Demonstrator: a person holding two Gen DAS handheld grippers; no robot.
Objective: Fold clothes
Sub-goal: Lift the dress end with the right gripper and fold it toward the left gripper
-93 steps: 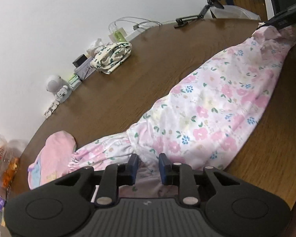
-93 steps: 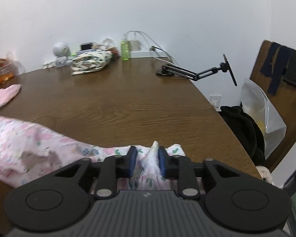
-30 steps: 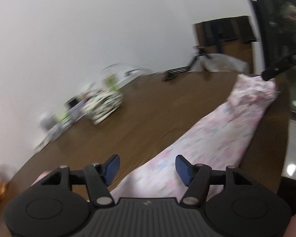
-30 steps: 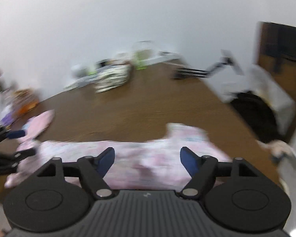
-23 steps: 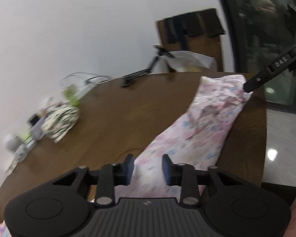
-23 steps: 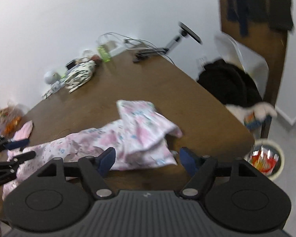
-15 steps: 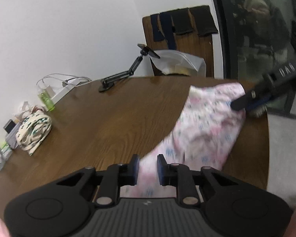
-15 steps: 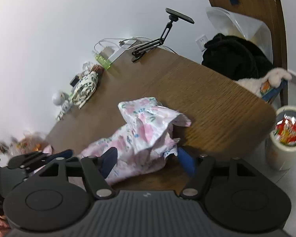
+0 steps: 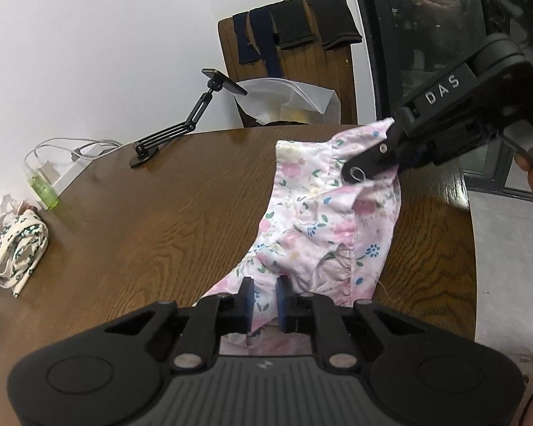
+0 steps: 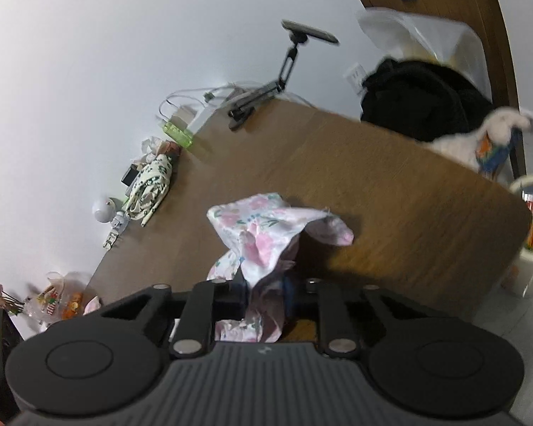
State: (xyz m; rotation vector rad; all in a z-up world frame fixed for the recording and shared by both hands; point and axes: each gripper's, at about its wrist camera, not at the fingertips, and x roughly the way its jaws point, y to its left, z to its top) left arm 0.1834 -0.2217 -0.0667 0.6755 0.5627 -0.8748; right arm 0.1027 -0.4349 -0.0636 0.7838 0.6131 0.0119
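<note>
So the pink floral cotton garment [image 9: 323,220] is bunched up on the right side of the round dark wood table [image 9: 152,220], close to the near edge, and both grippers have a piece of it. The left gripper [image 9: 264,298] has its jaws closed down on the near end of the fabric; you can see a strip of the print pinched between the blue pads [image 9: 283,301]. The right gripper [image 9: 369,167] comes in from the right in the left wrist view, black with "DAS" printed on the side, and its tip is clamped on the far ruffled edge of the garment.

From the right wrist camera it's the same story: right gripper [image 10: 265,296] jaws closed on a fold of the garment [image 10: 266,227], with cloth rising in a crumpled peak just beyond the fingers and a flap drooping to the right. That view is a bit blurry.

Other stuff on the table, all well apart from the garment: a rolled-up cream cloth with dark green print [image 9: 19,248] at the far left by the wall, a green translucent bottle [image 9: 44,191] next to a white power strip with cables [image 9: 71,168], and a black articulated phone holder arm [image 9: 192,117] standing at the far edge. Behind the table there's a brown wooden chair [image 9: 291,56] with dark clothes draped over its back and a white plastic bag [image 9: 287,101] on it.
</note>
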